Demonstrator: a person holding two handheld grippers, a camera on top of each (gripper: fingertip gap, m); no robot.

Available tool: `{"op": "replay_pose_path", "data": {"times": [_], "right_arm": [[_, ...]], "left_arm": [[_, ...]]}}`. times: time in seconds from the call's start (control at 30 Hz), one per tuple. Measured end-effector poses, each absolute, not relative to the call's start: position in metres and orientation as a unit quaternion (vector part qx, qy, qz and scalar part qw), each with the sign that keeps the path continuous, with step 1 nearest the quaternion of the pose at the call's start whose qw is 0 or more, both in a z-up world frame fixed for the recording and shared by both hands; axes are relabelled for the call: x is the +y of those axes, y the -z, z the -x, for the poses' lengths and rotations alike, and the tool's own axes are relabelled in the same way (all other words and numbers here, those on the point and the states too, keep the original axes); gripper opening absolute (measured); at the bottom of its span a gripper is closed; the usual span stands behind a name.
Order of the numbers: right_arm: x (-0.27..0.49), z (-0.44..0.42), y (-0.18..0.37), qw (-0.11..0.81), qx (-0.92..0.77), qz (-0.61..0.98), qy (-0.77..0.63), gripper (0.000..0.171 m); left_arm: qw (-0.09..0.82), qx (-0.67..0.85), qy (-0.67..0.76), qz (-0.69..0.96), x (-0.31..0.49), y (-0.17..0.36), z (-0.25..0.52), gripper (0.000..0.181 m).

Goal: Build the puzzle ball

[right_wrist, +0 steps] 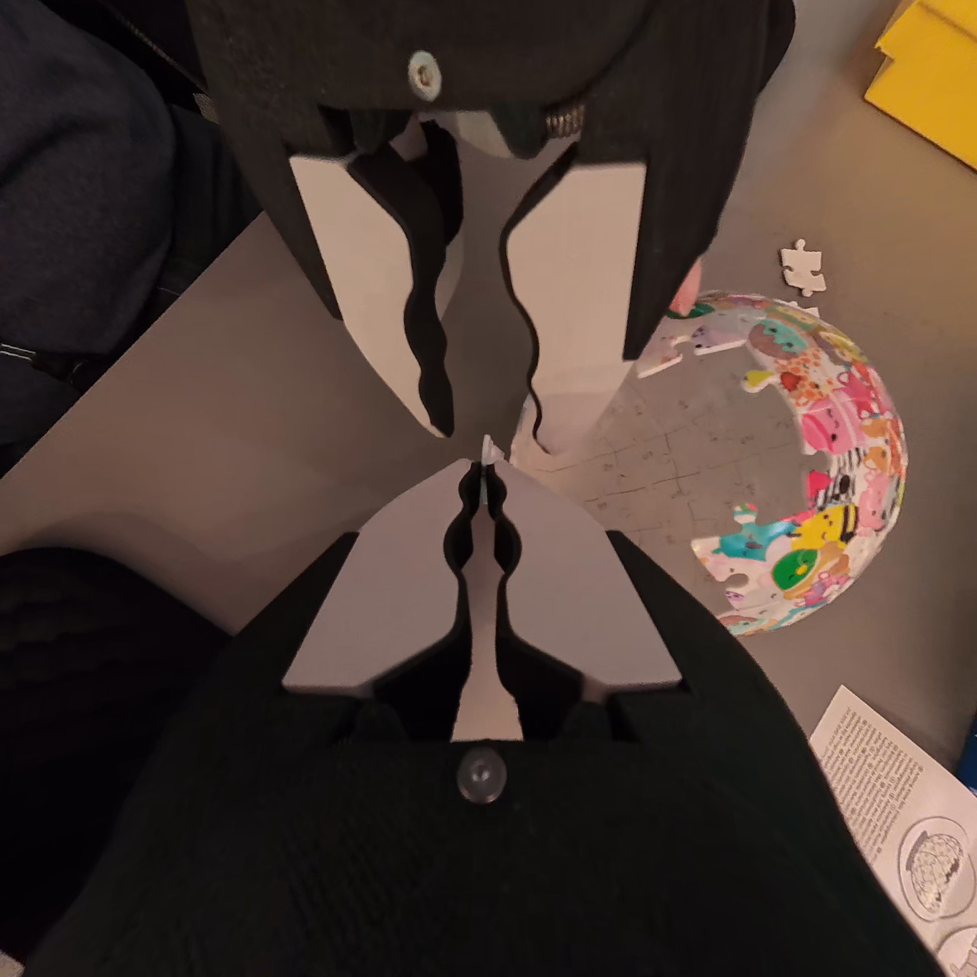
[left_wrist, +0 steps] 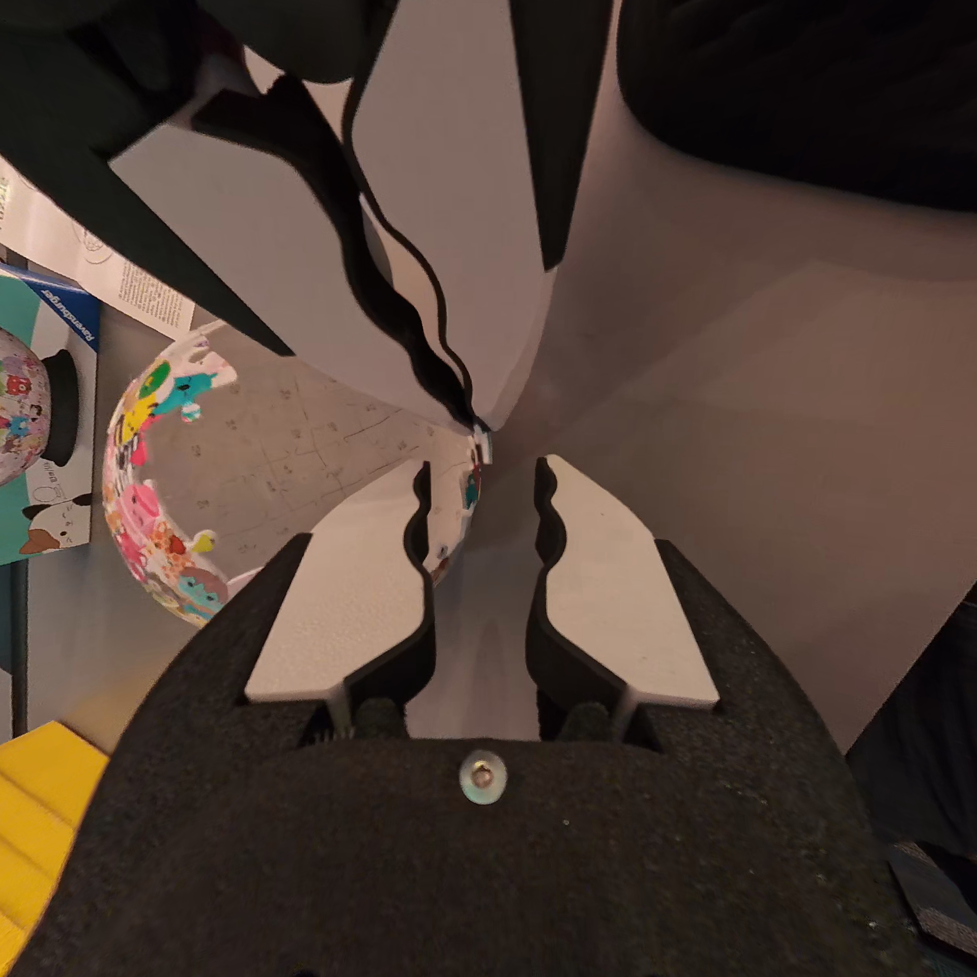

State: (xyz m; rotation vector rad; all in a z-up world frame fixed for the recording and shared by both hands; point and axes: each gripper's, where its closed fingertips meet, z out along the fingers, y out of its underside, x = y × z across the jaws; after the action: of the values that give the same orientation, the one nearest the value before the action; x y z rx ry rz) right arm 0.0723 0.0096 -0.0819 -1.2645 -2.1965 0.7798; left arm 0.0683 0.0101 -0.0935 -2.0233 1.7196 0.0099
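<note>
The part-built puzzle ball [left_wrist: 158, 476] is an open shell with colourful cartoon pieces outside and a grey numbered inside. It lies on the grey table, also in the right wrist view [right_wrist: 846, 449]. My right gripper [right_wrist: 484, 468] is shut on a small white puzzle piece [right_wrist: 489, 449], held edge-on at its tips. In the left wrist view the right gripper [left_wrist: 470, 420] comes in from above with the piece [left_wrist: 482, 441]. My left gripper [left_wrist: 484, 465] is open and empty, tips facing the piece, just below it. It also shows in the right wrist view [right_wrist: 491, 436].
A loose white piece [right_wrist: 802, 267] lies beyond the ball. A yellow box [right_wrist: 930, 79] stands at the table's far side. The printed instruction sheet [right_wrist: 888, 825] and the puzzle's box [left_wrist: 42, 423] lie beside the ball. A person's dark clothing [right_wrist: 79, 185] is at the table edge. Only a small space, under 4 cm, lies between the two pairs of fingers.
</note>
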Motion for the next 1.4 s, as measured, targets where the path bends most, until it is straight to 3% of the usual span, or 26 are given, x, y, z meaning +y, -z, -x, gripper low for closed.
{"op": "replay_pose_path", "data": {"times": [0.03, 0.7, 1.4], "right_arm": [[0.011, -0.072, 0.082, 0.248, -0.804, 0.461, -0.282, 0.003], [0.011, -0.072, 0.086, 0.245, -0.804, 0.455, -0.294, 0.003], [0.008, -0.069, 0.084, 0.286, -0.809, 0.412, -0.307, 0.003]], "left_arm": [[0.240, 0.628, -0.003, 0.740, 0.010, 0.094, -0.068, 0.037], [0.261, 0.617, 0.022, 0.742, 0.013, 0.094, -0.072, 0.030], [0.338, 0.630, -0.089, 0.693, 0.023, 0.092, -0.070, 0.047]]}}
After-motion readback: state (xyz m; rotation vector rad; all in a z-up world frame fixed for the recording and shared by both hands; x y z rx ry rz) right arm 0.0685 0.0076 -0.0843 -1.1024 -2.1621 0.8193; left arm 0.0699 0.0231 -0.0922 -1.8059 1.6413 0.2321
